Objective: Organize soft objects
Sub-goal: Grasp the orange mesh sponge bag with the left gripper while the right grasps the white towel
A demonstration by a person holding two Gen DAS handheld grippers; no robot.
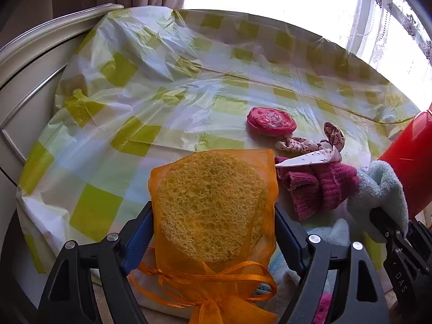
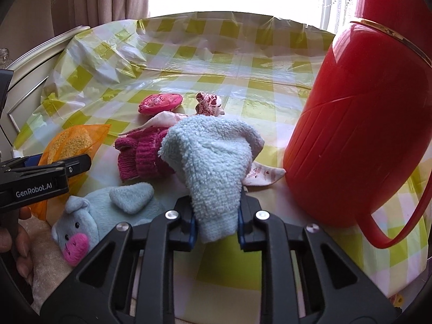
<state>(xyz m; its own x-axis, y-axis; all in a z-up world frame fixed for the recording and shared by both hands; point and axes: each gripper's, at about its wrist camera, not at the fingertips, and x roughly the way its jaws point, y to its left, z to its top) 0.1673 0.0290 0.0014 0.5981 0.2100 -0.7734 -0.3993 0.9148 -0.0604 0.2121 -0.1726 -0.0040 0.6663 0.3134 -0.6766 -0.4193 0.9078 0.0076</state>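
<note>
Both hands seem to be at the pick-up step of sorting the soft things, each with one item in its jaws. Taking the red jug (image 2: 359,124) as the landmark and reading from the far left: the left gripper (image 1: 213,213) pinches a yellow sponge in an orange mesh bag (image 1: 213,205), its blue pads (image 1: 140,232) pressed against the bag's two sides, well to the left of the jug and seemingly raised off the checked tablecloth (image 1: 135,86). Below it, near the table's front edge, lies a blue plush toy (image 2: 100,216) with a pink snout. Closer to the jug sits a dark pink knitted piece (image 2: 143,154), with a pink round pouch (image 2: 160,102) behind it and a printed scrap of fabric (image 2: 208,104) beside that. Just left of the jug, the right gripper (image 2: 216,221) is pressed together on a pale blue fluffy cloth (image 2: 213,156), which droops forward over the knit. The next move, as I judge it, calls for lifting the cloth clear without dragging the knit, then carrying each item to its place. The mesh bag holds only the sponge, tied shut with ribbon; no sorting bin is in view, and the jug's inside cannot be seen.
</note>
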